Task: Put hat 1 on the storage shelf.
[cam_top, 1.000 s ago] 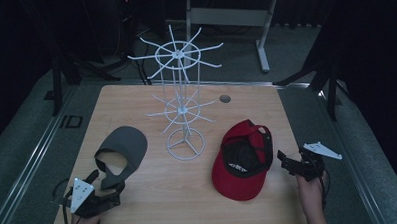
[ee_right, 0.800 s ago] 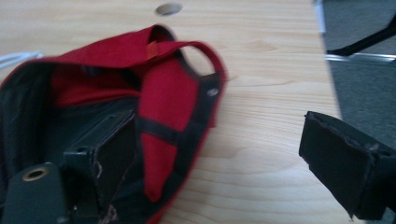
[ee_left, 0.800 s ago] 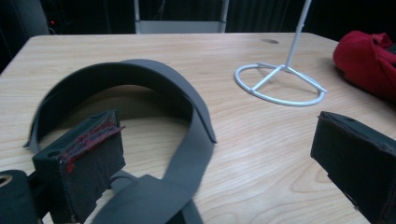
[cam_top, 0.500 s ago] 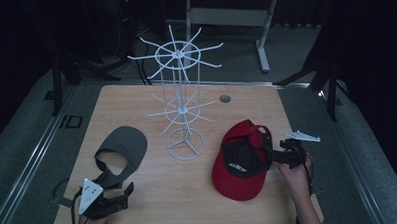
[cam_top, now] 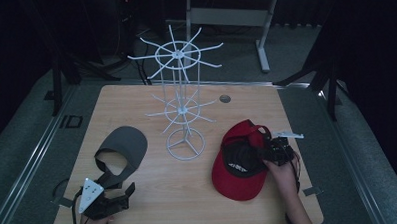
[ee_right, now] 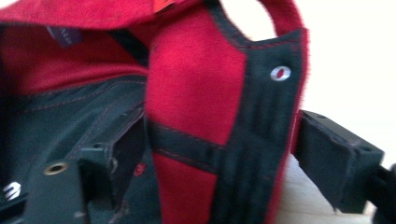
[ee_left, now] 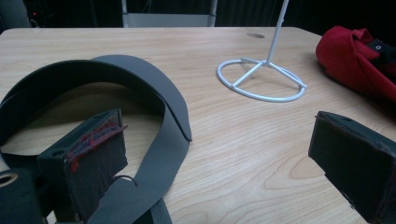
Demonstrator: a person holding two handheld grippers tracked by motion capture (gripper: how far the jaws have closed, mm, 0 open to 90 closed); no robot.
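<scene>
While the right gripper (cam_top: pixel 265 145) is straddling the rear edge of the red cap (cam_top: pixel 240 169) at the table's (cam_top: pixel 154 198) right, jaws having just narrowed slightly, contact is hard to confirm. The left gripper (cam_top: pixel 120 193) is gaping beside the grey visor (cam_top: pixel 122 148), its strap partly cut off.

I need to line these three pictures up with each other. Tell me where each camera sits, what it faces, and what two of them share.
High view: above the person's side of the table, looking forward and down; both hands, left gripper and right gripper show.
Left gripper view: rides the left gripper, facing the grey visor and white rack; its open fingers show.
Right gripper view: rides the right gripper, close on the red cap; fingers straddle its rim.
Shared: high and left gripper views both show visor, rack, cap.
</scene>
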